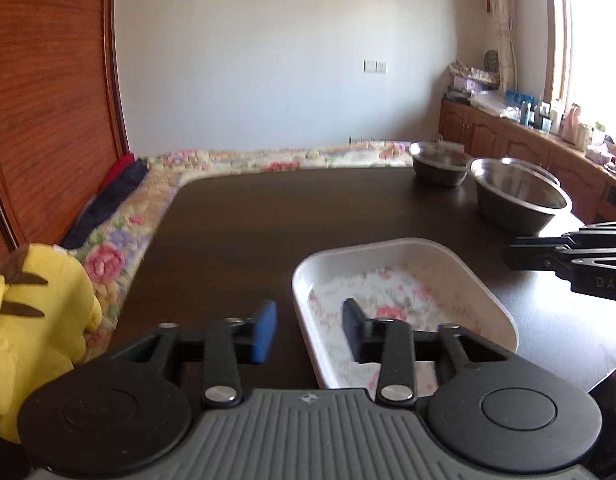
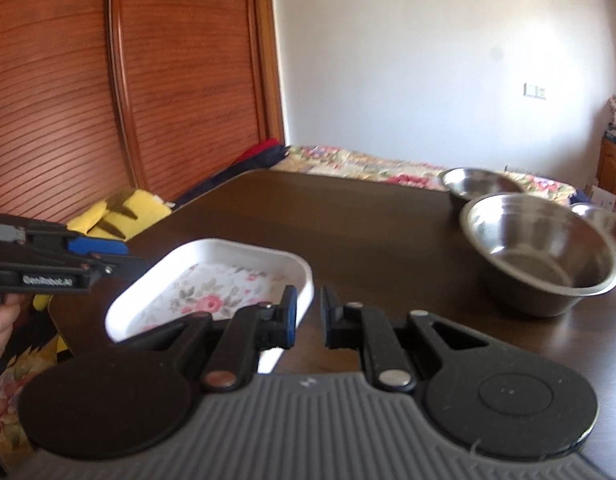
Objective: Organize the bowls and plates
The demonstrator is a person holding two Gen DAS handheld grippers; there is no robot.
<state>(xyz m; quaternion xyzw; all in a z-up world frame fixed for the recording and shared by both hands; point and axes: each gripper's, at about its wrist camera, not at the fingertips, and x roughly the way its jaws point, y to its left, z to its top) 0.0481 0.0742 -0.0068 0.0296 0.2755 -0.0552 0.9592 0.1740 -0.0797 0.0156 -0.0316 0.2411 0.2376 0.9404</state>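
Closest to me, my left gripper (image 1: 310, 330) hangs low over the near edge of the dark table (image 1: 247, 220), its fingers apart and holding nothing. The near left corner of the white floral dish (image 1: 480, 280) sits right under its right finger, so the dish lies just ahead and to the right of that gripper. My right gripper (image 2: 308, 318) is also parted, with a narrower gap and nothing between the pads; in its own view the same dish (image 2: 235, 250) sits ahead and to the left, its near right corner just beside the left finger. So the dish lies between my two grippers, and I judge the left one slightly nearer, already overlapping its rim. The dish is a rounded rectangle, lying flat and open side up; its long axis runs away from me and slants to the right as it recedes. Further off on the right stand the steel bowls: a large bowl (image 2: 540, 256) upright, well apart from the dish, a smaller bowl (image 2: 480, 186) behind it near the far edge, and a third rim (image 2: 606, 222) peeking out at the right. My right gripper is plainly the nearer one to these.
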